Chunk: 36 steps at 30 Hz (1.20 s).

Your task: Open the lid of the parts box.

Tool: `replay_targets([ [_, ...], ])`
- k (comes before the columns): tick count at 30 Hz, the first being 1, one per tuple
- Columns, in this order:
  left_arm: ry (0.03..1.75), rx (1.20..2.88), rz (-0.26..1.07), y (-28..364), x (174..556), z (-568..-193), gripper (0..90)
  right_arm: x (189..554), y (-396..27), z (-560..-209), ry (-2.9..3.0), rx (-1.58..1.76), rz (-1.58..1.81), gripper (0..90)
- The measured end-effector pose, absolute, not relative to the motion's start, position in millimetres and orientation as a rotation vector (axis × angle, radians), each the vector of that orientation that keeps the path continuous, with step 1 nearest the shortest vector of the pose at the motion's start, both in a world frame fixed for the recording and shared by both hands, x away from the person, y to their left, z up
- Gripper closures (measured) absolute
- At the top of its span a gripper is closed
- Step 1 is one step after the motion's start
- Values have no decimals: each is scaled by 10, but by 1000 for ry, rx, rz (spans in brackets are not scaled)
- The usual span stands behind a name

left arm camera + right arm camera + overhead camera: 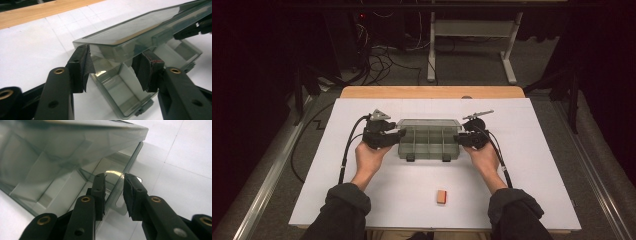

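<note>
A clear grey compartment box [428, 144] lies mid-table with its lid [429, 122] raised at the back. At the box's left end my left gripper [401, 134] points right. In the left gripper view its jaws [113, 67] stand wide around the base's near corner [122, 92], under the tilted lid [140, 27]. Whether the pads press on anything is unclear. My right gripper [457, 137] is at the box's right end. Its jaws [113, 192] straddle the base's thin end wall [121, 178] with gaps on both sides, so it is open.
A small orange block [442, 196] lies near the table's front edge, between the person's forearms. The white mat [522, 165] has wide bare room to either side of the box. A wooden strip [432, 92] runs along the far edge, with desk legs and cables on the floor beyond.
</note>
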<state>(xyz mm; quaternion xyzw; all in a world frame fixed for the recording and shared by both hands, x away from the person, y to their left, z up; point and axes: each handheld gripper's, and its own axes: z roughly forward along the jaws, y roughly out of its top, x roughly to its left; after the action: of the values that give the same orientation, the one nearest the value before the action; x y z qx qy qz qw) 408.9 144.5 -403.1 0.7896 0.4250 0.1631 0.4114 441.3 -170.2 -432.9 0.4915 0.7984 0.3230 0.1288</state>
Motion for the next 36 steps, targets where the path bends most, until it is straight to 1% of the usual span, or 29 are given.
replay_targets([
  [13,1088,1963,385,1469,4240,-3979,508,4446,-1718,-4322,2339,1440,933,728],
  [16,1099,1976,369,1465,4286,-3977,551,4451,-1726,-4323,2346,1437,936,732],
  [20,1102,1979,371,1444,4340,-3968,582,4456,-1731,-4322,2350,1438,936,732],
  [30,1131,1939,323,1469,4453,-4012,607,4449,-1724,-4322,2357,1420,924,733],
  [36,1137,1942,338,1451,4512,-3990,616,4456,-1730,-4321,2363,1424,929,733],
])
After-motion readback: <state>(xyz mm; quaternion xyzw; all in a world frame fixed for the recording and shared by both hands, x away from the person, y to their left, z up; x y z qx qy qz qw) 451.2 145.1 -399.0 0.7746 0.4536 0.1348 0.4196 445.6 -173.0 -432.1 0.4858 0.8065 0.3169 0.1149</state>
